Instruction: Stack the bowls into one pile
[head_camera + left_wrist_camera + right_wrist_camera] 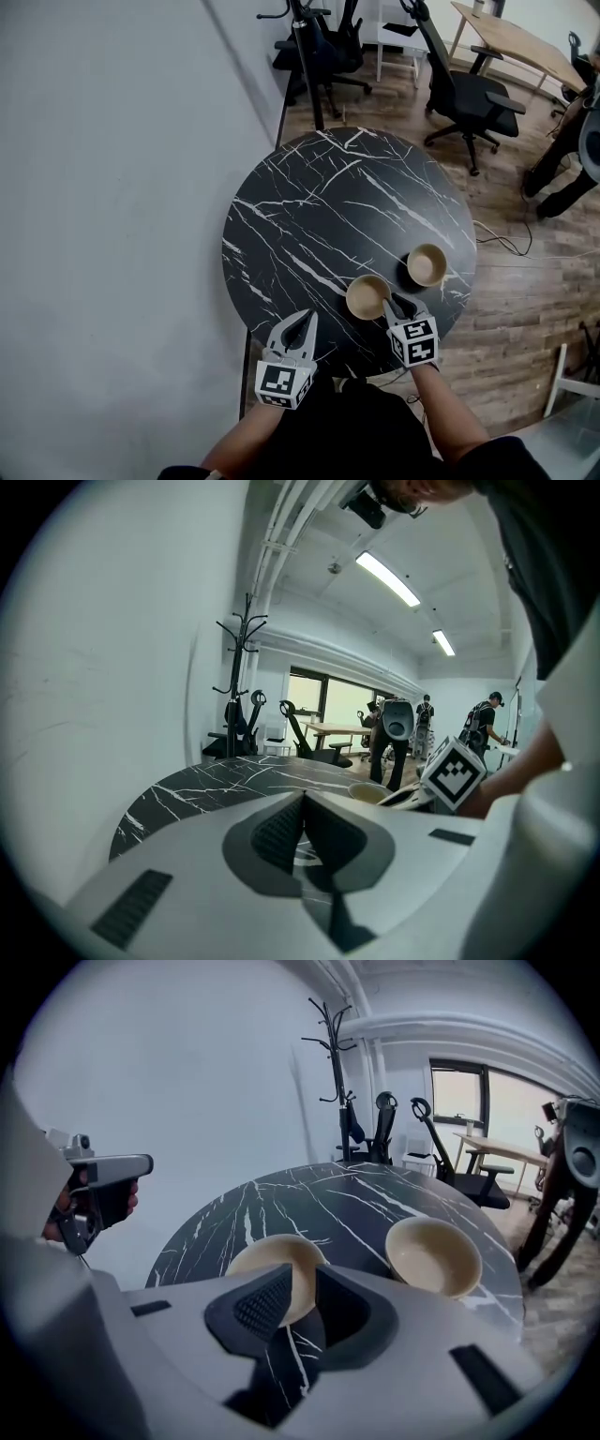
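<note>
Two bowls lie apart on the table [309, 206], not yet stacked. The near bowl [366, 296] lies just ahead of the right tongs [394, 307], which are partly spread and grip nothing. The far bowl [427, 264] lies beyond, to the right. The left tongs [302, 323] are pressed together, empty and farther off.

The left gripper [305, 321] was held beside the body, angled slightly downward with its jaws closed together, while the right gripper [397, 306], carried on the extended right forearm [452, 408], pointed more steeply downward with its jaws parted.
</note>
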